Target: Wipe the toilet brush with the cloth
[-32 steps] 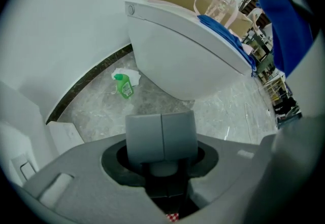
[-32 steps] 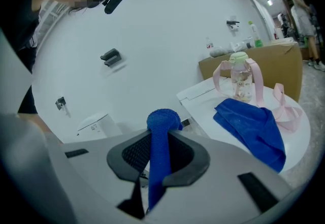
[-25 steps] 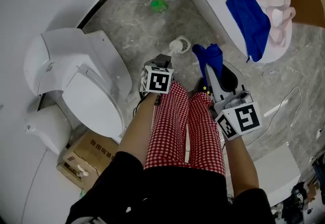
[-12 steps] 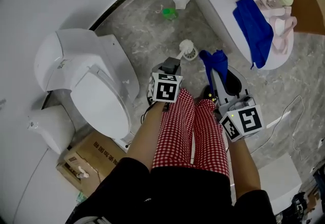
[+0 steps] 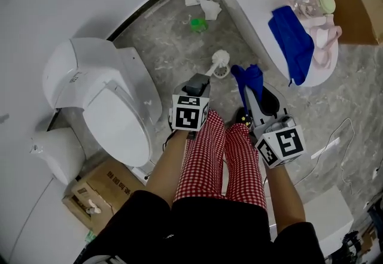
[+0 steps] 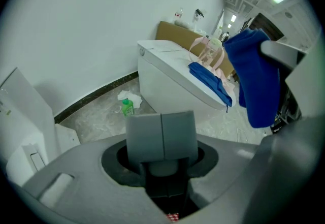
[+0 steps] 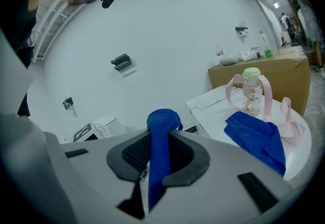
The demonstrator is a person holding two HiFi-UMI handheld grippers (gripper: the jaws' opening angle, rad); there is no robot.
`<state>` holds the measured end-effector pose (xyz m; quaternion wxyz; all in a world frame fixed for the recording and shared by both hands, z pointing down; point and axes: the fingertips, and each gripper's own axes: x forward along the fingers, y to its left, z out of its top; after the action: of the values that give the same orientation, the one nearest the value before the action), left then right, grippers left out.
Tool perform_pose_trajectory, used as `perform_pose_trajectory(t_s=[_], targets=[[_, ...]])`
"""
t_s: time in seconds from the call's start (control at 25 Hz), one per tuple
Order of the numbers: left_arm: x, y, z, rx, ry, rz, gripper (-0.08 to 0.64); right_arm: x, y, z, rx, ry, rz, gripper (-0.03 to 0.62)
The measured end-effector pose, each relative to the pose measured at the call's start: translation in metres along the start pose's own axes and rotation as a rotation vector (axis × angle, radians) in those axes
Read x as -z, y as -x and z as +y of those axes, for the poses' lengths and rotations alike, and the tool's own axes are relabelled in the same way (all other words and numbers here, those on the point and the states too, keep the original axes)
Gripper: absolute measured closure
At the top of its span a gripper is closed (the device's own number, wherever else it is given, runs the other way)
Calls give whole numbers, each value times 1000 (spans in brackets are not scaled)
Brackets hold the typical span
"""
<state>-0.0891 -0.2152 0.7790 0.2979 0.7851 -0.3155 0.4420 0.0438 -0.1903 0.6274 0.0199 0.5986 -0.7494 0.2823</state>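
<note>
Two tools loaded, wipe not begun

Head view: left gripper (image 5: 200, 81) clamps the toilet brush (image 5: 219, 59) by its handle over the floor (image 5: 161, 41), bristle head at one o'clock, axis seven-to-one. Right gripper (image 5: 251, 96) pinches the cloth (image 5: 248, 76) at its three o'clock, apart, seemingly staged for wiping. Left gripper view: pads (image 6: 144, 134) drawn close, brush hidden behind. Right gripper view: cloth bunched between squeezing jaws.

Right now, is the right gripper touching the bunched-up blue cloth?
Touching. The right gripper view shows the right gripper pinching the bunched-up blue cloth between both jaws.
</note>
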Motion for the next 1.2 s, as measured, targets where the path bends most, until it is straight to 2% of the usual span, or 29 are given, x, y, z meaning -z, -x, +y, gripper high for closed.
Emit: perform_pose_trajectory(t_s=[0.4, 0.84, 0.96, 1.12, 1.2], targets=[[-21, 34, -8, -17, -7, -45, 393, -19, 6, 2, -4, -15, -50, 528], [-54, 86, -23, -21, -28, -141, 393, -52, 18, 15, 6, -2, -76, 528], [-61, 98, -27, -27, -32, -162, 393, -61, 19, 20, -18, -30, -100, 528], [-69, 116, -35, -17, -30, -187, 393, -73, 23, 31, -35, 27, -106, 528], [-74, 125, -39, -17, -15, -205, 393, -78, 26, 34, -39, 22, -109, 528]])
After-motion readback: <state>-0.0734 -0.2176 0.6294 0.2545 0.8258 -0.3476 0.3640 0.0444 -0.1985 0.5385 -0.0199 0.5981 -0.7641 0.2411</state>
